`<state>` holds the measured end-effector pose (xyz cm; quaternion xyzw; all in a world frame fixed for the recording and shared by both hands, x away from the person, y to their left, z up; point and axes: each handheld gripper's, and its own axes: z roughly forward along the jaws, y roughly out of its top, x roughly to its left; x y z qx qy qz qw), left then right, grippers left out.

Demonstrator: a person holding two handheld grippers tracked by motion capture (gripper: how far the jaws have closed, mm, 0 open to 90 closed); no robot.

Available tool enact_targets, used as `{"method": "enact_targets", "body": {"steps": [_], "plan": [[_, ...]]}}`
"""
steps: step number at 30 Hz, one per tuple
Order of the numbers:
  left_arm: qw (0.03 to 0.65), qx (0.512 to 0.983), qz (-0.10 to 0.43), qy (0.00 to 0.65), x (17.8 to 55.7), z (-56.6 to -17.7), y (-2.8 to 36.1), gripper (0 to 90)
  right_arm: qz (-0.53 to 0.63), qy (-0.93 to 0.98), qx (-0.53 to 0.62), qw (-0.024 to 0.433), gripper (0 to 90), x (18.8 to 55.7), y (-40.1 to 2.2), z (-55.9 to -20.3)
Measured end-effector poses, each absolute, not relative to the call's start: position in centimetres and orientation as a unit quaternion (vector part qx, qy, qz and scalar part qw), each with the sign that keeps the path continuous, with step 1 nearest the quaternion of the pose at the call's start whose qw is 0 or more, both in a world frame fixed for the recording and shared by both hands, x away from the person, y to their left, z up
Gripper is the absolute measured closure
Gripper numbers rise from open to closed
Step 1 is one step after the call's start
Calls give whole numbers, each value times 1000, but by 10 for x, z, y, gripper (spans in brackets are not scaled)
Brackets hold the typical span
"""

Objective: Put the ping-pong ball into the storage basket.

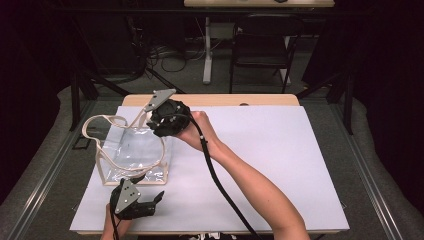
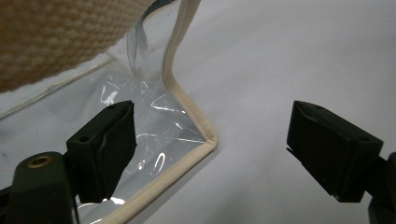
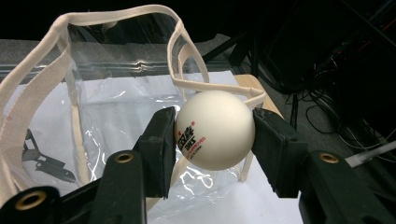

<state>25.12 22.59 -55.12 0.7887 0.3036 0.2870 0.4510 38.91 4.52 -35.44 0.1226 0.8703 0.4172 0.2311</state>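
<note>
A clear plastic bag (image 1: 134, 155) with cream straps stands at the left of the table (image 1: 280, 150). Above its open top, the right hand-held gripper (image 3: 215, 133) pinches a white ball (image 3: 215, 129). The left hand-held gripper (image 2: 210, 149) stands spread at the bag's near corner.

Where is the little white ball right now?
The white ball is squeezed between the right gripper's fingers, just above the clear bag at the table's left side.

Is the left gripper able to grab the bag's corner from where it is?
Probably yes: the left gripper is open, and the clear bag's cream-trimmed corner lies on the table between its fingers, with nothing blocking it.
</note>
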Motion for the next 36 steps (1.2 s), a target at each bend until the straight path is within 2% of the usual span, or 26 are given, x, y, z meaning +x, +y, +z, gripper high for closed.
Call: {"method": "enact_targets", "body": {"steps": [36], "plan": [[453,787,286,306,251,-551,226,161,405,883,105,214,505,386,67,-366]]}}
